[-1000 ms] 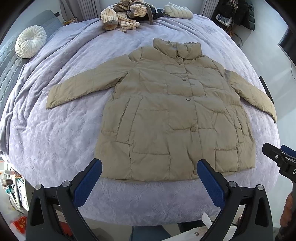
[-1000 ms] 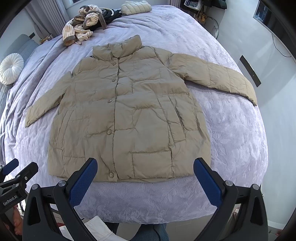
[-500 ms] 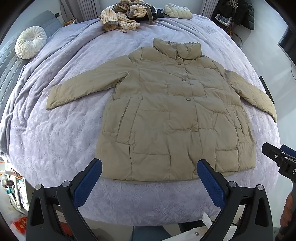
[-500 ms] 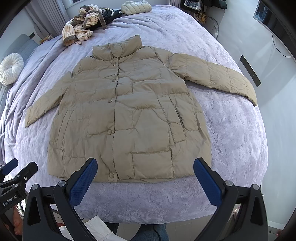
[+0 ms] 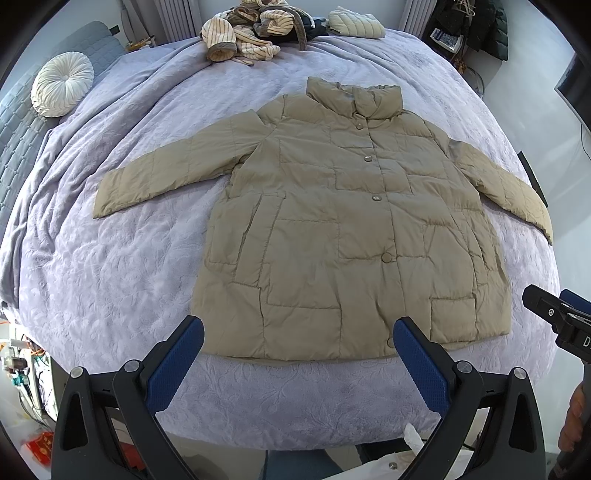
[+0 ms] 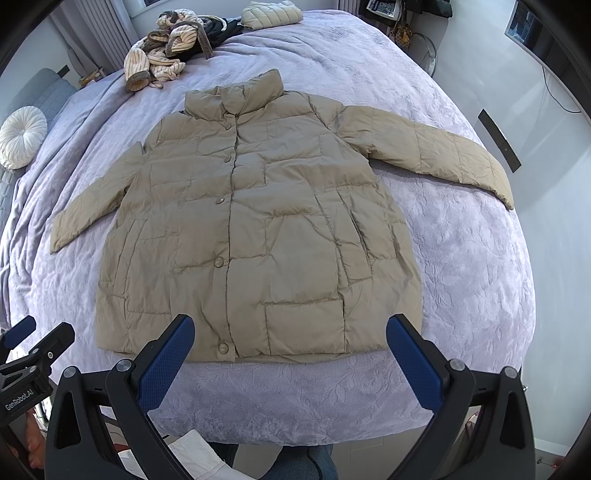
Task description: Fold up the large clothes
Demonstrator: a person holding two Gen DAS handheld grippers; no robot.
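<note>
A large beige puffer jacket (image 5: 332, 229) lies flat and buttoned on the lilac bed (image 5: 110, 266), collar far, hem near, both sleeves spread out; it also shows in the right wrist view (image 6: 258, 229). My left gripper (image 5: 297, 354) is open and empty, just short of the hem's left half. My right gripper (image 6: 290, 350) is open and empty, just short of the hem's right half. The left sleeve cuff (image 5: 107, 195) points left, the right sleeve cuff (image 6: 498, 184) reaches the bed's right edge.
A pile of striped and dark clothes (image 5: 251, 33) and a folded pale jacket (image 5: 354, 26) lie at the bed's far end. A round white cushion (image 5: 61, 88) sits at the far left. The bed's near edge (image 5: 295, 424) is just below my grippers.
</note>
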